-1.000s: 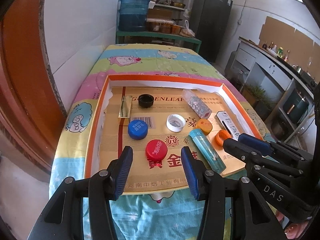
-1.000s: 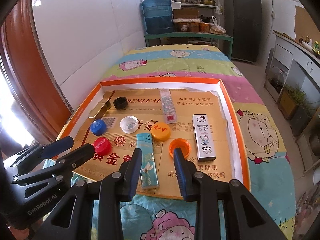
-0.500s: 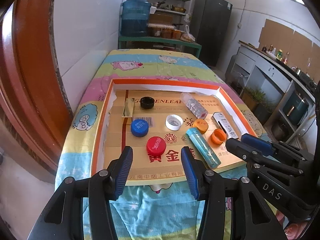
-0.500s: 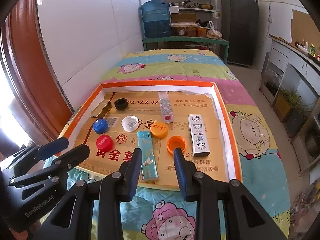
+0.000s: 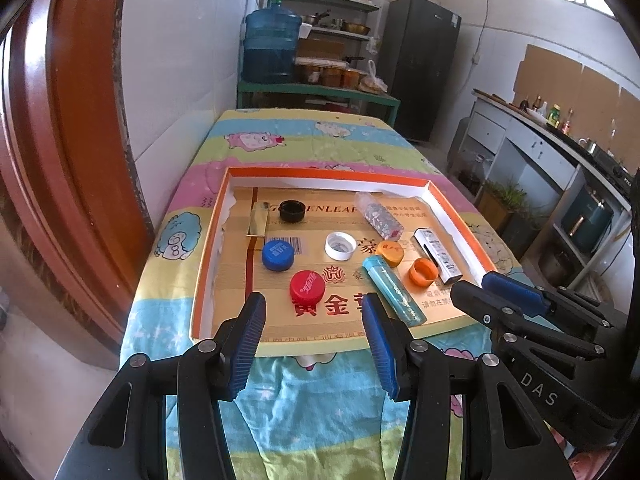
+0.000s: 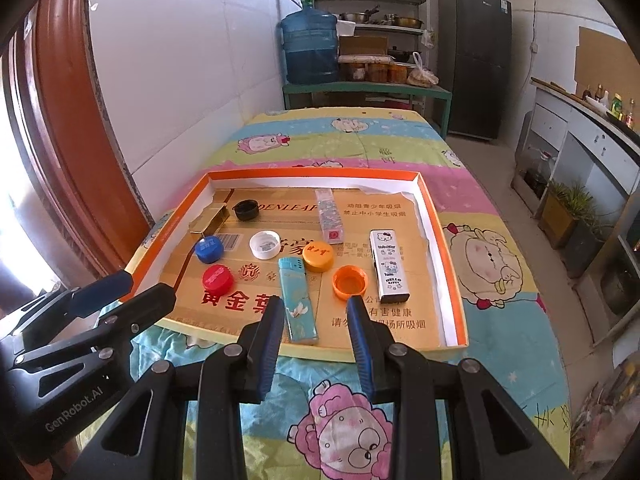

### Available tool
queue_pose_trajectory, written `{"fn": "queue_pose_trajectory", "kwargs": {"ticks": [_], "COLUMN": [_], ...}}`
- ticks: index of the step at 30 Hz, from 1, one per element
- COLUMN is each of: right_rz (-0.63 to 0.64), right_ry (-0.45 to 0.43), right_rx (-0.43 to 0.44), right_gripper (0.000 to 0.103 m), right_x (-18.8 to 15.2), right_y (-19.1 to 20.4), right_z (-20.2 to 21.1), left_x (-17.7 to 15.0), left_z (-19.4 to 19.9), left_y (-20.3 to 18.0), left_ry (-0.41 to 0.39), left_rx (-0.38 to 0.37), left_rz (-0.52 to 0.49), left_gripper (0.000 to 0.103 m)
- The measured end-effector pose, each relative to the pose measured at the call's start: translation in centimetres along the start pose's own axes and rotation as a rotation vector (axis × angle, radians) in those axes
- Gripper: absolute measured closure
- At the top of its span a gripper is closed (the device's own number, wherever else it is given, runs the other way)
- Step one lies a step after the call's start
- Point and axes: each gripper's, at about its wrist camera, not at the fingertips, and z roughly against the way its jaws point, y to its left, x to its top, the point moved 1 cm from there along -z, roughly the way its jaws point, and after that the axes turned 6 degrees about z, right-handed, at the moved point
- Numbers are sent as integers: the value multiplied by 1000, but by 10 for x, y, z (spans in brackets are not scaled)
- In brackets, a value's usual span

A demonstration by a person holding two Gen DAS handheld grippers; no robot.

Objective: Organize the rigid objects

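Observation:
An orange-rimmed shallow box lies on the cartoon bedspread. Inside it are red, blue, white, black and yellow-orange bottle caps. An upturned orange cap lies there too. There are also a turquoise lighter, a white cartoon lighter, a patterned lighter and a gold case. My left gripper hovers open over the box's near edge, near the red cap. My right gripper hangs open by the turquoise lighter's near end, holding nothing.
The covered table runs along a white wall on the left, next to a brown door frame. Beyond its far end stand a green shelf with a blue water jug and a dark fridge. Counters line the right side.
Both grippers have drawn back and slightly up from the box, which now looks smaller and farther away. Their jaws kept the same width. Nothing in the box moved.

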Motion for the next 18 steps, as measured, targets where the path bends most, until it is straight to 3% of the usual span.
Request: {"fn": "queue_pose_trajectory", "kwargs": {"ticks": [18], "right_rz": [-10], "right_ry": [-23], "right_rx": [-26], "right_gripper": [70], "right_x": [-9], "right_y": [5], "right_z": [29], "left_x": [-11], "left_z": [27], "left_y": [-1], "left_ry": [-33], "left_rx": [13], "left_rz": [1], "left_gripper": [51]}}
